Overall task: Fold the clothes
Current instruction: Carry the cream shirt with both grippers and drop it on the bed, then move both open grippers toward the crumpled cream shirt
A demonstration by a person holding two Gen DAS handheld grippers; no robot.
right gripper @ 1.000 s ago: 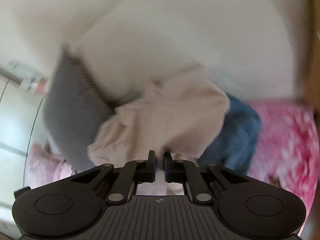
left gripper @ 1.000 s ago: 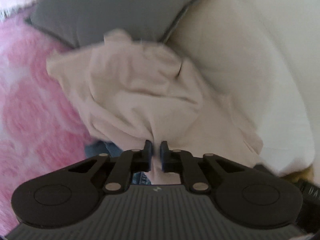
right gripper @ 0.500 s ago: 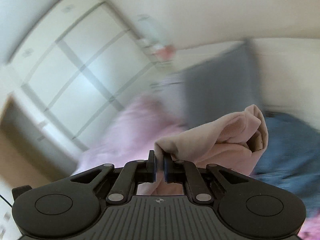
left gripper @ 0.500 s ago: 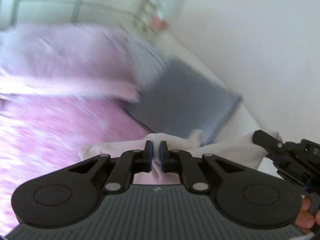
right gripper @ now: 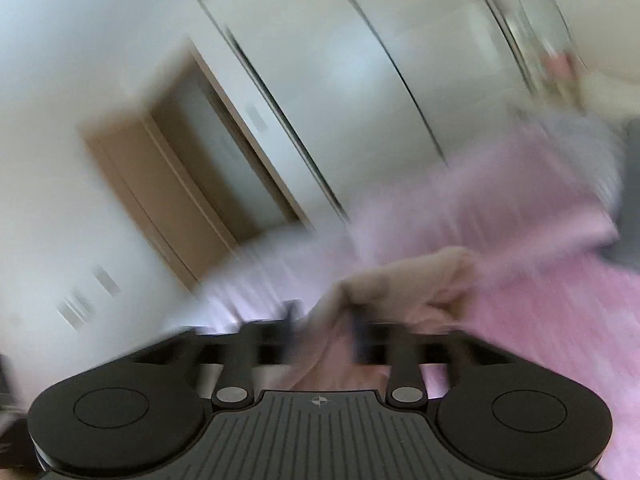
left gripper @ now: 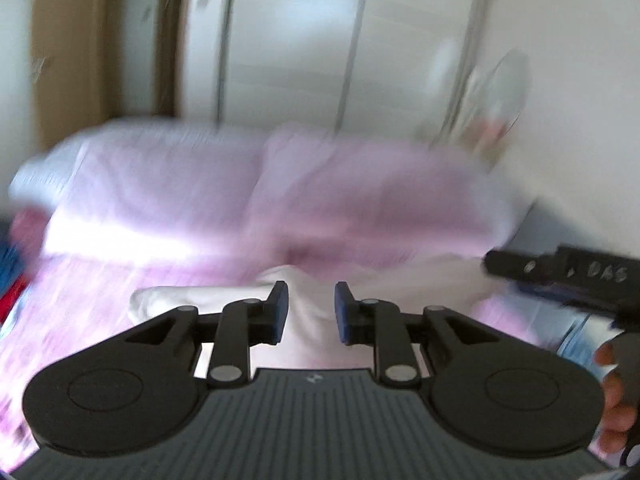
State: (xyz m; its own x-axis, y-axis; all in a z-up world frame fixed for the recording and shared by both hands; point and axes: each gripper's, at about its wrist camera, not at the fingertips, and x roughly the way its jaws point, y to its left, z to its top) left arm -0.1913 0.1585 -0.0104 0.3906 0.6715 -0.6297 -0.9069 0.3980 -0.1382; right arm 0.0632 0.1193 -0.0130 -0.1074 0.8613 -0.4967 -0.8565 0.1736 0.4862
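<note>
The left gripper [left gripper: 307, 312] has its jaws standing apart, with a clear gap between the blue pads [left gripper: 281, 312]. In this gap and just beyond it lies the pale pink garment [left gripper: 308, 332], a soft cream-pink cloth. The pads do not press it; the cloth only shows between and below them. The garment spreads to the left as a light fold and to the right toward the other tool.

In the left wrist view, the right gripper [left gripper: 560, 276] comes in from the right edge as a dark bar, and a hand [left gripper: 618, 396] shows at the lower right corner — only some fingers are visible.

In the right wrist view the picture is much blurred. The right gripper [right gripper: 324, 332] has its fingers apart too, and the pale pink garment [right gripper: 400, 292] is bunched between them and rises above them in a crumpled heap. Whether the fingers touch the cloth, I cannot tell, because of the blur.

Behind the garment lies a pink blanket [left gripper: 280, 192], folded into a thick roll across the bed [left gripper: 80, 304], which has a pink patterned cover. At the far left edge something blue and red [left gripper: 10, 276] shows, too small to name. Behind the bed stands a white wardrobe [left gripper: 288, 48] with tall doors, and a brown door frame [left gripper: 72, 48] is left of it.
</note>
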